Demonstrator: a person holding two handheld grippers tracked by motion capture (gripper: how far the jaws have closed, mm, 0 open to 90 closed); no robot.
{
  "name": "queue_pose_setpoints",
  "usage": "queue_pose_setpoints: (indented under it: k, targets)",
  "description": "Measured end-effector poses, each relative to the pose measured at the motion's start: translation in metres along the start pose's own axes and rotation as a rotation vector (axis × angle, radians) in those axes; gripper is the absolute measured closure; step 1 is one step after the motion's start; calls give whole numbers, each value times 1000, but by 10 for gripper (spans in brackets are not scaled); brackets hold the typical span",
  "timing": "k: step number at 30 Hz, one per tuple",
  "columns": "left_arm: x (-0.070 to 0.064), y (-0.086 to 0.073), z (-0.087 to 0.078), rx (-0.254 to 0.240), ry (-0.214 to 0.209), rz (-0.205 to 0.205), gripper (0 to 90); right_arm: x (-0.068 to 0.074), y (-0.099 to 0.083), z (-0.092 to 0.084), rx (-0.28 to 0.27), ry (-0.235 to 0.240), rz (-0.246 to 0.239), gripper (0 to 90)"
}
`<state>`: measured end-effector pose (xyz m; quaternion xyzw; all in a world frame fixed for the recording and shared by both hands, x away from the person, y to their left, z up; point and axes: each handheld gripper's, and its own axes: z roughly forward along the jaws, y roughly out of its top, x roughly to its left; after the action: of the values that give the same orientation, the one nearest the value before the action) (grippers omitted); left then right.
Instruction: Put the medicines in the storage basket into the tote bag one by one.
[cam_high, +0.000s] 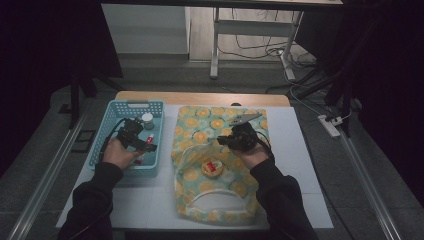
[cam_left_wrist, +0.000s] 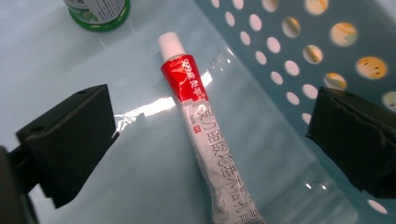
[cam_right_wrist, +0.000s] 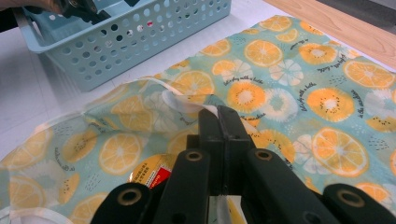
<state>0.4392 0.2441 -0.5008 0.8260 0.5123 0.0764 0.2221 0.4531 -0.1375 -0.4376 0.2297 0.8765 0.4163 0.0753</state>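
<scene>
1. Where the tabletop (cam_high: 300, 150) carries the things, there is one blue basket (cam_high: 107, 131) on the left and one cloth bag (cam_high: 200, 131) with an orange-slice print beside it.
2. Inside the basket lie two things: one red-and-white tube (cam_left_wrist: 201, 126) flat on the floor of the basket, and one small green-capped bottle (cam_left_wrist: 97, 11) standing beyond the tube's white cap.
3. One round yellow tin (cam_high: 212, 168) sits in the bag's mouth.
4. The left tongs (cam_left_wrist: 210, 140) are released, spread wide inside the basket, one jaw on each side of the tube and neither touching it.
5. The right tongs (cam_right_wrist: 218, 122) are clenched, pinching the white-trimmed rim of the bag and holding it lifted above the tin.
</scene>
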Motion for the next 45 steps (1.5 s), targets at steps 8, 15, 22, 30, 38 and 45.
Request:
queue_pose_setpoints:
  k: [8, 15, 22, 30, 38, 45]
  targets:
    - [-2, -1, 8, 64, 30, 15, 200, 1, 0, -1, -2, -2, -1, 899]
    - [-1, 0, 9, 85, 21, 1, 400, 0, 0, 0, -1, -2, -1, 899]
    - [-2, 2, 11, 107, 26, -3, 528, 0, 0, -1, -2, -2, -1, 898]
    - [1, 3, 12, 137, 15, -41, 616, -1, 0, 0, 0, -3, 2, 898]
    - [3, 5, 13, 163, 12, -84, 688, -1, 0, 0, 4, -7, -4, 898]
    - [3, 7, 12, 170, 19, -94, 724, -1, 0, -1, 3, -10, -4, 898]
